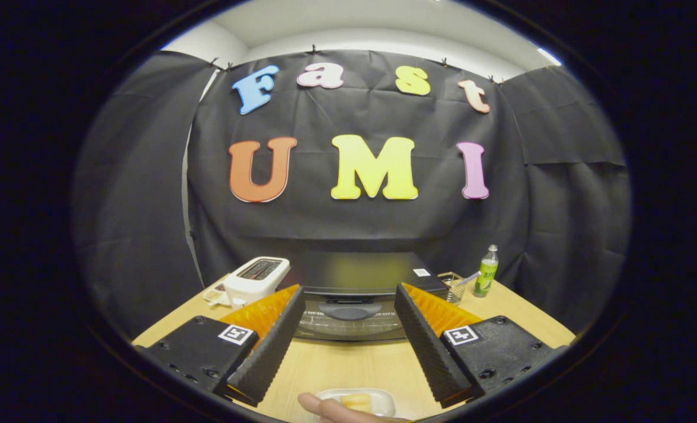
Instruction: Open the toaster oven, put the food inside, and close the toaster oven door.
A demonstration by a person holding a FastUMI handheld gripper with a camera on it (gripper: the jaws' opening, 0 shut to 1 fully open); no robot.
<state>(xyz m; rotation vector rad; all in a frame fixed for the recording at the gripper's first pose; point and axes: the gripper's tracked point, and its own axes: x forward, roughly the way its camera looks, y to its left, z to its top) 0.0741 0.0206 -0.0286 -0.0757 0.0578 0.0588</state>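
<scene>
Plate (378,400) of food, perhaps bread, below spread tongs (348,308); toaster oven (354,294) closed.

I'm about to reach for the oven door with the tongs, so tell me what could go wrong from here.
The tongs are open, framing the shut toaster oven.

1. The door handle looks shallow, so a finger may slip off when pulling.
2. The white toaster sits close beside the oven on one side and a wire basket on the other; a wide approach could knock either.
3. A fingertip rests at the food dish, near the tongs' path.
</scene>
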